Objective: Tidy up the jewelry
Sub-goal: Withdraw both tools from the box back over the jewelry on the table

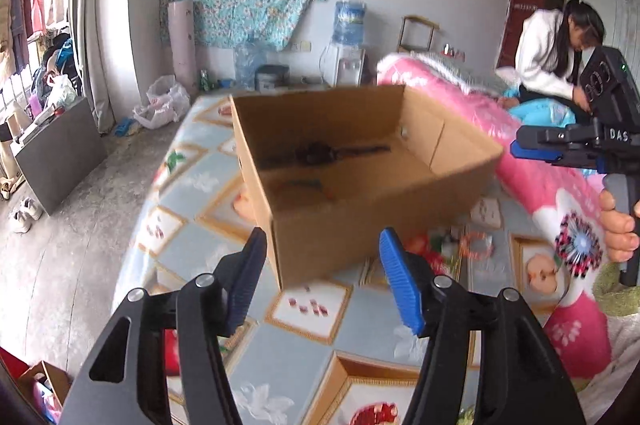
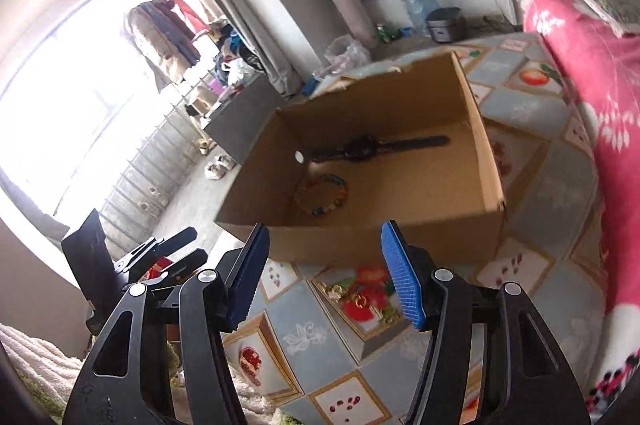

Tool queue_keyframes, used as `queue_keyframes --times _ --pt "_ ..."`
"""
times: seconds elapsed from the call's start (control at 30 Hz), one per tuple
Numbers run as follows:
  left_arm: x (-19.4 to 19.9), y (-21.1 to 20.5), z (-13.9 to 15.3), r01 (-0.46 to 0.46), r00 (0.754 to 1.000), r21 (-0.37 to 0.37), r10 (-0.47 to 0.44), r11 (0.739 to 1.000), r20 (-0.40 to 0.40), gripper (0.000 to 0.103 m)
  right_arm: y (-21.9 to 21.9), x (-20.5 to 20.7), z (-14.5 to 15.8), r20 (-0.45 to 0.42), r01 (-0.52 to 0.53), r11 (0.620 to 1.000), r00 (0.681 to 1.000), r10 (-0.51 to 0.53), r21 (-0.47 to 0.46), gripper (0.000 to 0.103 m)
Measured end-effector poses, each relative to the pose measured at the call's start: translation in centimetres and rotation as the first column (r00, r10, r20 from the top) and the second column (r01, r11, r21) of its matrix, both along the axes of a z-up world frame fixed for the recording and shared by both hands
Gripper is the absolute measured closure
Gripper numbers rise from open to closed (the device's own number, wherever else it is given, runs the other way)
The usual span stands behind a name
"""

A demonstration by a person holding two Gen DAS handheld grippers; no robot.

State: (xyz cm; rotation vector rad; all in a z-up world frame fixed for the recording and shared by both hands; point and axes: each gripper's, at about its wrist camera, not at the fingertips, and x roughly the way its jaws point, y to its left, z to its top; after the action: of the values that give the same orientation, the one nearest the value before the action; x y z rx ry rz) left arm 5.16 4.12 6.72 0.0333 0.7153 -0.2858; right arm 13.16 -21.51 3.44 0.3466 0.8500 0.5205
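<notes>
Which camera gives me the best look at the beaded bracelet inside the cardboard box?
Right wrist: the multicoloured beaded bracelet lies fully visible on the box floor. In the left wrist view it is only a blurred streak, foreshortened.

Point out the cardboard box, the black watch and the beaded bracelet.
cardboard box [image 2: 400, 241]: right wrist view, near outer wall.
black watch [image 2: 360, 148]: right wrist view, its round case.
beaded bracelet [image 2: 341, 189]: right wrist view, beads on its right arc.
</notes>
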Motion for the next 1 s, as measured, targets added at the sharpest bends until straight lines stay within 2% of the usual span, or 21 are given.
queue_keyframes --times 0.1,0.2,0.33,0.4,0.47,0.57,0.87,1.0 --pt "-0.1 -1.0 -2.5 -0.001 0.999 0.006 0.001 1.0 -0.043 0.046 -0.7 -1.1 -2.4 -0.063 0.071 0.997 0.995 -0.071 0.002 0.047" --pt "-0.1 -2.1 -3.9 0.014 0.998 0.012 -0.013 1.0 -0.068 0.046 -1.8 -2.5 -4.2 -0.095 0.162 0.985 0.981 -0.167 -0.059 0.049" --pt "-0.6 -3.9 -6.0 0.058 0.995 0.095 -0.05 0.994 -0.088 0.046 -2.9 -4.0 -6.0 -0.128 0.207 0.971 0.967 -0.221 -0.116 0.057" --pt "-0.9 -4.8 -6.9 0.081 0.993 0.134 -0.067 0.988 -0.101 0.045 -2.9 -4.7 -6.7 -0.138 0.207 0.97 0.965 -0.223 -0.126 0.062" --pt "-1.1 -5.6 -7.9 0.087 0.99 0.181 -0.066 0.98 -0.122 0.039 -2.5 -4.9 -7.6 -0.145 0.196 0.97 0.966 -0.216 -0.141 0.065" --pt "-1.1 -6.1 -8.9 0.093 0.988 0.219 -0.063 0.971 -0.139 0.036 -1.7 -4.8 -8.5 -0.141 0.179 0.966 0.968 -0.207 -0.185 0.065" --pt "0.2 -6.4 -9.9 0.079 0.988 0.242 -0.043 0.967 -0.152 0.031 1.2 -2.7 -9.0 -0.079 0.102 0.945 0.988 -0.132 -0.31 0.065" --pt "0.6 -6.4 -10.1 0.081 0.986 0.222 -0.046 0.972 -0.158 0.031 2.2 -1.7 -9.5 -0.057 0.061 0.922 0.994 -0.09 -0.382 0.071"
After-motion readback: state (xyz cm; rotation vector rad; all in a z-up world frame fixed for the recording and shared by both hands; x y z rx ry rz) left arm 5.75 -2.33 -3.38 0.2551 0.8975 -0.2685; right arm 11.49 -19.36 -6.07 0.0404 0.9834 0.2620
